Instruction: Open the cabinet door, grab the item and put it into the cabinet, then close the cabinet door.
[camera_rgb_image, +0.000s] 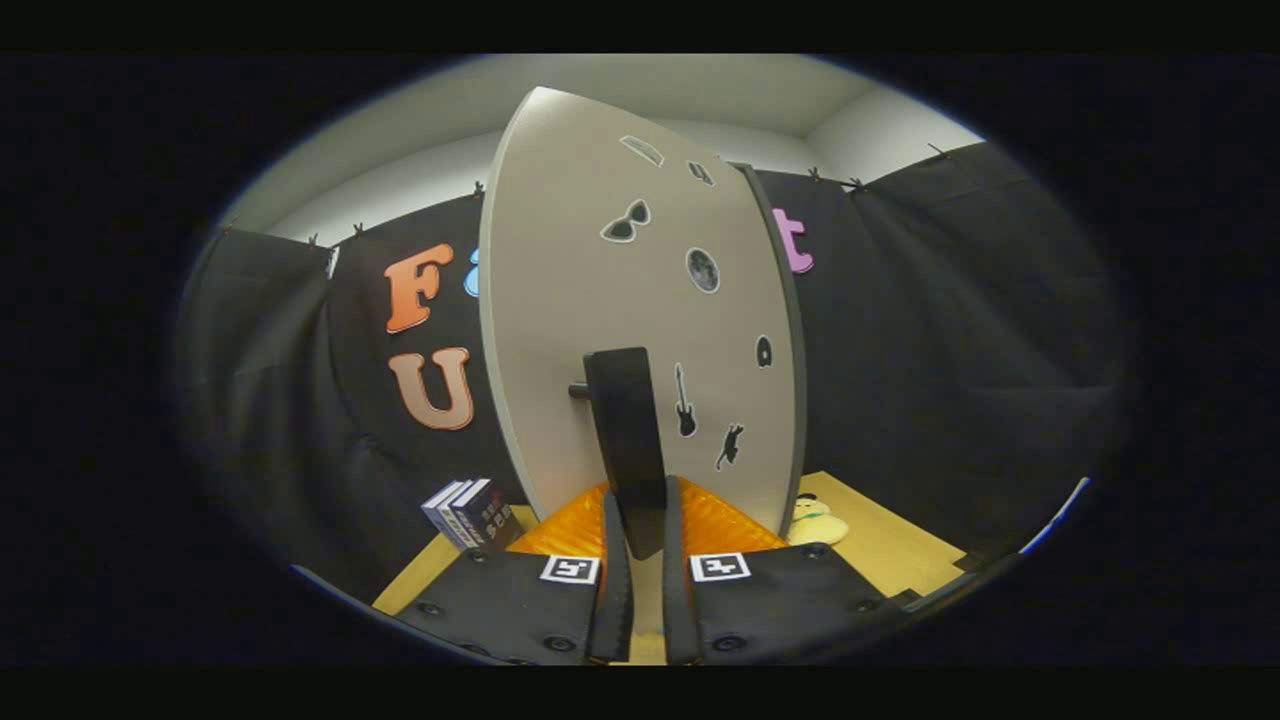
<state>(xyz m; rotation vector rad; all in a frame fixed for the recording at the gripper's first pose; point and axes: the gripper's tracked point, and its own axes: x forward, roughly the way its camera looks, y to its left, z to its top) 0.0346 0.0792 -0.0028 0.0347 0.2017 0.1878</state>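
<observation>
Gripper (640, 520): one. You had its two fingers (612, 590) closed from both sides on the door handle, with only the handle's thickness left between them.
Door handle (628, 445): one dark upright bar, standing off the door on a short peg at its left. Its lower end sat between your fingers.
Cabinet door (600, 300): one pale grey panel, directly ahead of you and taking up the middle of your view. You could not tell from this angle how far it stood open.
Stickers (703, 270): seven counted on the door face, among them sunglasses, a moon, a guitar and a cat.
Item (815, 522): one yellow plush toy, lying on the table to the right of the door's lower corner, well apart from your fingers.
Books (470, 512): a small upright group, two or three, to the left of the door's base.
Table (890, 545): one light wooden top under everything.
Obstruction: the door hid the cabinet interior from you; the toy was partly cut off by the door's edge.
</observation>
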